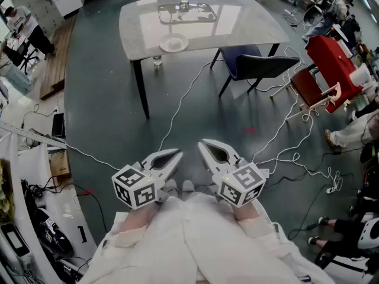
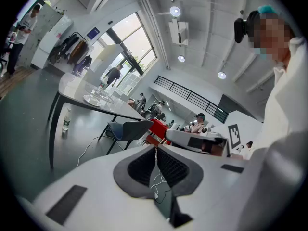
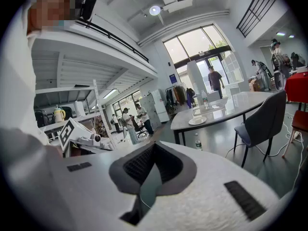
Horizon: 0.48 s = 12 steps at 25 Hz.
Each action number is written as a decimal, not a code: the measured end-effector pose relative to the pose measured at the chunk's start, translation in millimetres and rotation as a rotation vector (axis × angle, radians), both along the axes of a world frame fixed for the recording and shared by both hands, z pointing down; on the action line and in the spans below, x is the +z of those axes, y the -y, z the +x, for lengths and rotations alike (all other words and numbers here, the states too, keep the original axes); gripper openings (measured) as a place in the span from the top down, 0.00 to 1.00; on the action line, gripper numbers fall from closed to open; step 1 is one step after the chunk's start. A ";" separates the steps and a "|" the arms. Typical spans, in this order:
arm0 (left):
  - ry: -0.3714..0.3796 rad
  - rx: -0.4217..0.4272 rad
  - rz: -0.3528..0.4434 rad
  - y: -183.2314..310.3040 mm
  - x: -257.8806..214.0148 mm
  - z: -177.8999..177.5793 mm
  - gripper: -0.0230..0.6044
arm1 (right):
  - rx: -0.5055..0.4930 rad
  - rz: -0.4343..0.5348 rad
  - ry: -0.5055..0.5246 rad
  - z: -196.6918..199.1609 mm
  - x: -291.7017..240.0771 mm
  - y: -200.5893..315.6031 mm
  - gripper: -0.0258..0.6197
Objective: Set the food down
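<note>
Room, head view: open hall with a grey floor; table [image 1: 136, 34] far ahead, white plate [image 1: 174, 42] at its near edge.
Food: none seen; plate possibly empty, too small to tell.
Left gripper view: left gripper [image 2: 155, 150] jaws together, nothing between.
Right gripper view: right gripper [image 3: 153, 147] likewise closed and empty.
Doing it well: approach the table first, then lower onto bare tabletop.

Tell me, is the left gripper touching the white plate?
Apart. In the head view the left gripper is by the person's body, and the plate sits on the table far across the floor.
</note>
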<state>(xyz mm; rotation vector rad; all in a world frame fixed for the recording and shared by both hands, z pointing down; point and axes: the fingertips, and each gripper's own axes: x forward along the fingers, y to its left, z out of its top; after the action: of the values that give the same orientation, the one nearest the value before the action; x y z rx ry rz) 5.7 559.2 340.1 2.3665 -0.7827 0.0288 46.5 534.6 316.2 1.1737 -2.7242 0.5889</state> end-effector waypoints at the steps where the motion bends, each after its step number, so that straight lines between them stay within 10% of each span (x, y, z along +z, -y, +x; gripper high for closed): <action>1: 0.006 0.003 0.002 -0.1 0.3 -0.4 0.92 | 0.004 0.002 -0.002 0.8 -0.3 0.2 0.96; 12: 0.053 -0.019 0.006 -0.3 7.4 0.6 0.92 | 0.023 -0.012 -0.010 2.3 6.8 -2.9 0.96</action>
<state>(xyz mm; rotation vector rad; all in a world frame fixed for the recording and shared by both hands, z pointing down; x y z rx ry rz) 6.3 559.4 347.5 2.3722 -0.8320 0.0815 48.7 537.5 323.1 1.2033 -2.6988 0.6002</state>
